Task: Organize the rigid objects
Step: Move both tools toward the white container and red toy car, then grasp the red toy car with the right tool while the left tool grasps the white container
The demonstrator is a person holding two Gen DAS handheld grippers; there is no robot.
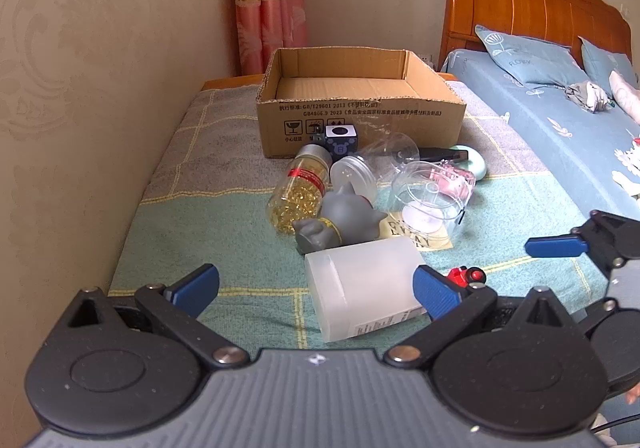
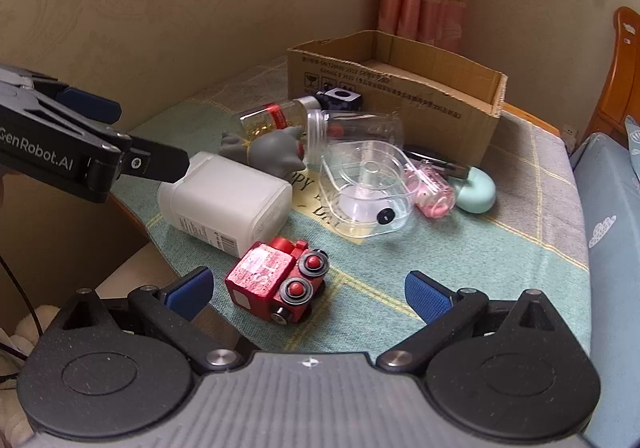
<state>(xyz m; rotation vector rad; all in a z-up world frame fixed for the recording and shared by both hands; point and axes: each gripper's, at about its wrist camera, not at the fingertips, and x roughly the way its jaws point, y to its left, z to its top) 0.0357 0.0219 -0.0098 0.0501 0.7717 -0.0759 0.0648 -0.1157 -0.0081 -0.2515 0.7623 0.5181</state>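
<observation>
Left gripper (image 1: 316, 290) was open around the white container (image 1: 366, 294), lying nearest on the table; right gripper (image 2: 308, 290) was open over the red toy truck (image 2: 278, 288). Cardboard box (image 1: 360, 115) looked empty. Pickup step, judged: next, close squarely and lift.

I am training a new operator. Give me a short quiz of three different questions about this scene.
1. True or false: the cardboard box already holds objects.
2. Which object lies closest in front of the right claw? A. red toy train B. grey figurine C. mint green object
3. Fill in: the white plastic bottle lies on its ____.

Key: 1 false, its visible floor is bare. 2 A. 3 side, between the open fingers of the left claw.
</observation>
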